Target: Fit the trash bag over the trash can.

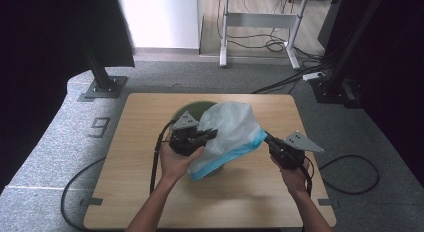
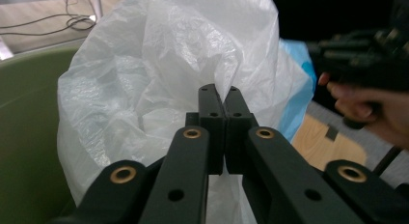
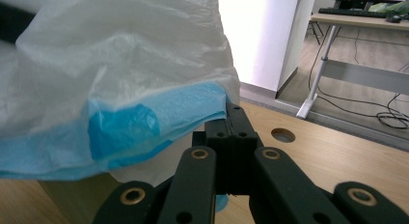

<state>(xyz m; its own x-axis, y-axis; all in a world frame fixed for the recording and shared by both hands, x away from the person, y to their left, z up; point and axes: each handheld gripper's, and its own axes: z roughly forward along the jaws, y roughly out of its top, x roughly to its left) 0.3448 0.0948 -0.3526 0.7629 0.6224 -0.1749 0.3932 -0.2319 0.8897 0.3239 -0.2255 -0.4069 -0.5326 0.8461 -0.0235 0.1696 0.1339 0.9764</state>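
A white plastic bag (image 1: 231, 128) with a blue band along its edge (image 1: 235, 154) is draped over a round green bin (image 1: 192, 108) in the middle of the table. My left gripper (image 1: 212, 134) is at the bag's left side. In the left gripper view its jaws (image 2: 219, 91) are shut on a fold of the white film (image 2: 183, 45), with the bin's green wall (image 2: 29, 137) to the left. My right gripper (image 1: 266, 138) is at the bag's right corner. In the right gripper view it (image 3: 234, 110) is shut on the blue edge (image 3: 144, 118), and the bag is stretched between both grippers.
The wooden table (image 1: 150, 192) has bare room in front of and beside the bin, and a round hole (image 3: 283, 134) near the right gripper. Beyond it are black stand feet (image 1: 102, 87), floor cables (image 1: 280, 44) and a white desk frame (image 1: 260, 22).
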